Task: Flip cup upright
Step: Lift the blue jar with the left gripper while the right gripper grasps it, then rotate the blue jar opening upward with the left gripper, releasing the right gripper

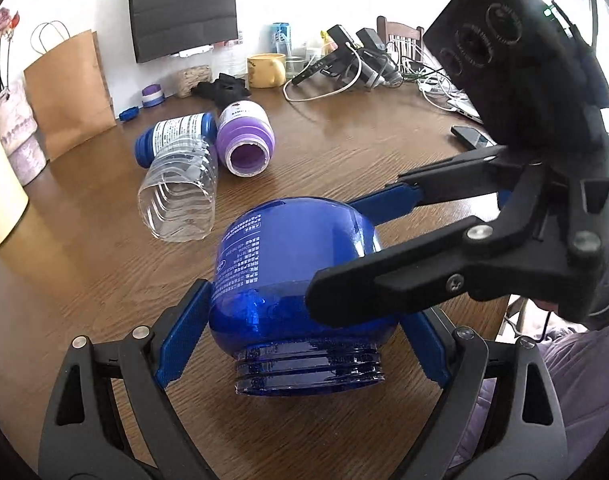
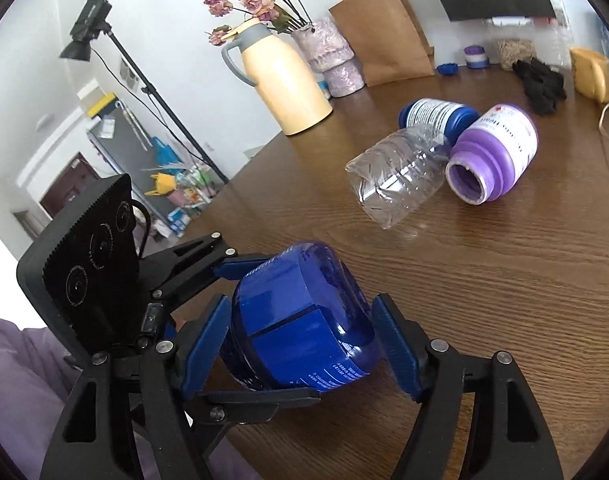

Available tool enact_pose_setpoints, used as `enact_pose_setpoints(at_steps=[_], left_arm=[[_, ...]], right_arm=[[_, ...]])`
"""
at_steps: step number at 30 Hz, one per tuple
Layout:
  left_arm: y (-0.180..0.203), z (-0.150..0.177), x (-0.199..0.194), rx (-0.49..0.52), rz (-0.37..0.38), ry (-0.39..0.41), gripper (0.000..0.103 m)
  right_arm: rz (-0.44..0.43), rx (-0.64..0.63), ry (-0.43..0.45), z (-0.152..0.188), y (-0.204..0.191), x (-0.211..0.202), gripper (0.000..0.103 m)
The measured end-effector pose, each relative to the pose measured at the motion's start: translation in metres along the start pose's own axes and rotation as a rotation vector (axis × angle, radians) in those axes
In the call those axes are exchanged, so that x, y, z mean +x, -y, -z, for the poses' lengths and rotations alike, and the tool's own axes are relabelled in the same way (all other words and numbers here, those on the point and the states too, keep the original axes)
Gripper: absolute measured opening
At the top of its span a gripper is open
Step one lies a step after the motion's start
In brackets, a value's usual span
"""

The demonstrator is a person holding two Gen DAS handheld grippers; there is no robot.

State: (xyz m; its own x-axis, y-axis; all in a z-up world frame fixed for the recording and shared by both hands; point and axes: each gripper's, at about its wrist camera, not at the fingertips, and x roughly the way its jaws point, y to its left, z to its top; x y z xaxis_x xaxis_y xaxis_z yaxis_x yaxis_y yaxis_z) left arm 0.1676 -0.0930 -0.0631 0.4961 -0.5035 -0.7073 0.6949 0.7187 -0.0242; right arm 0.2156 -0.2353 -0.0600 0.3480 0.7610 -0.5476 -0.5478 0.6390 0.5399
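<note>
Wood-grain desk (image 1: 384, 152) is seen under both tools. The left hand-held gripper (image 1: 300, 328) and right hand-held gripper (image 2: 300, 340) are clamped on the blue cup (image 1: 288, 264), tilted mid-flip beside the clear bottle (image 1: 180, 196); rotation onto its base is needed next.

Beyond the fingertips lie three loose containers: one clear plastic bottle (image 1: 179, 196), one blue bottle with a white label (image 1: 176, 136) and one purple jar (image 1: 246, 140). Between the fingers sits one blue cup (image 1: 300, 296). Two grippers show, the left gripper (image 1: 300, 344) and the right gripper (image 2: 300, 344). Far beyond the fingers stand one paper bag (image 1: 66, 92), one yellow mug (image 1: 265, 70), one cream jug (image 2: 282, 80) and one vase of flowers (image 2: 332, 60).
</note>
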Motion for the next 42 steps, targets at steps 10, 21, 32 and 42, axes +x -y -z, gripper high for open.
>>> enact_pose_setpoints(at_steps=[10,21,32,42], left_arm=[[-0.019,0.011,0.015,-0.107,0.001,-0.048,0.103],[-0.023,0.014,0.007,-0.180,0.018,0.008,0.085],[-0.021,0.002,0.004,-0.181,0.026,0.023,0.084],[-0.025,-0.019,0.018,-0.198,-0.004,0.002,0.084]], right_arm=[[-0.038,0.041,0.007,-0.001,0.002,0.010,0.075],[-0.037,0.116,0.041,-0.005,0.012,0.008,0.068],[-0.162,0.329,0.126,0.002,0.051,-0.002,0.065],[-0.097,0.388,0.204,0.005,0.071,-0.027,0.063]])
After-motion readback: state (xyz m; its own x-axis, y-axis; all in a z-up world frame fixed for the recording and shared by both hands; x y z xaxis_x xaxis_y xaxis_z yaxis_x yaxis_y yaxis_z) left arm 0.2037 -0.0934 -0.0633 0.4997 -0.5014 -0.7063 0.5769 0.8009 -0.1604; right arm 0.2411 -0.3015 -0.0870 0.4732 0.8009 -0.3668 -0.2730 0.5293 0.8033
